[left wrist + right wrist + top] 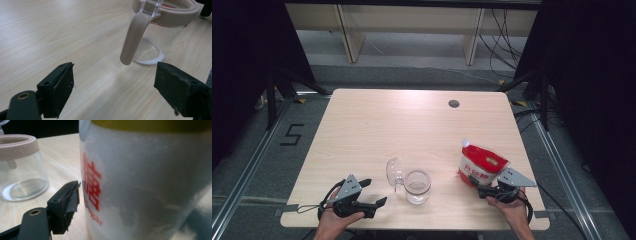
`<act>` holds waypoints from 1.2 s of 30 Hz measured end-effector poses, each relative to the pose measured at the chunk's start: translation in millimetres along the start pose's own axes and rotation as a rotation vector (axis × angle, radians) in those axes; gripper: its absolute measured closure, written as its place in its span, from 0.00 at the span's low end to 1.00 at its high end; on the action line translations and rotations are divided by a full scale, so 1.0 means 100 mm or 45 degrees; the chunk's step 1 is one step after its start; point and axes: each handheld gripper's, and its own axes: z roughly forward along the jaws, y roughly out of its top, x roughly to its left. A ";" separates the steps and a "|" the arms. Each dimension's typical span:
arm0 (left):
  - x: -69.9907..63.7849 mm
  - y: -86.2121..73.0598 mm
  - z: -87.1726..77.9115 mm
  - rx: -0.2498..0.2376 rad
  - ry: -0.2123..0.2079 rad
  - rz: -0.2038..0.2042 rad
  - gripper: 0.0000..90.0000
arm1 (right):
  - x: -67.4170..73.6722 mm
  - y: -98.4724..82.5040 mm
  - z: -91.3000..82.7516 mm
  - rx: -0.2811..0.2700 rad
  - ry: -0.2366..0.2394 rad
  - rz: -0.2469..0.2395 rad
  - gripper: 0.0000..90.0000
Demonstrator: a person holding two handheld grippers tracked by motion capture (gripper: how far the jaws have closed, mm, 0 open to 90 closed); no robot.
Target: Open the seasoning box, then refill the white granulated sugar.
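Wood worktop (412, 120): left claw (373, 192) open near jar (417, 186); right claw (483, 190) grips sugar bag (481, 165). Next: likely lift, pour.

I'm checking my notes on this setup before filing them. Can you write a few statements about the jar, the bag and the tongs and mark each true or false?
1. The glass jar has its lid flipped open. True.
2. The jar is full to the brim. False: only a thin white layer lies on its bottom.
3. The left tongs are clamped on the jar. False: they are open, apart from it, pointing toward it.
4. The red and white sugar bag stands by the right tongs. True.
5. The bag lies inside the jar. False: it stands on the table, to the jar's right.
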 end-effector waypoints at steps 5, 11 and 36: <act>-0.01 0.00 -0.02 -0.005 0.008 -0.001 0.17 | 0.01 -0.01 0.04 -0.081 -0.032 0.033 0.26; -0.01 0.00 -0.02 -0.009 0.008 -0.011 0.17 | -0.02 0.00 0.04 -0.060 -0.028 0.005 0.27; -0.04 0.01 0.00 -0.003 -0.018 0.027 0.17 | 0.03 -0.05 0.09 -0.062 -0.024 0.038 0.35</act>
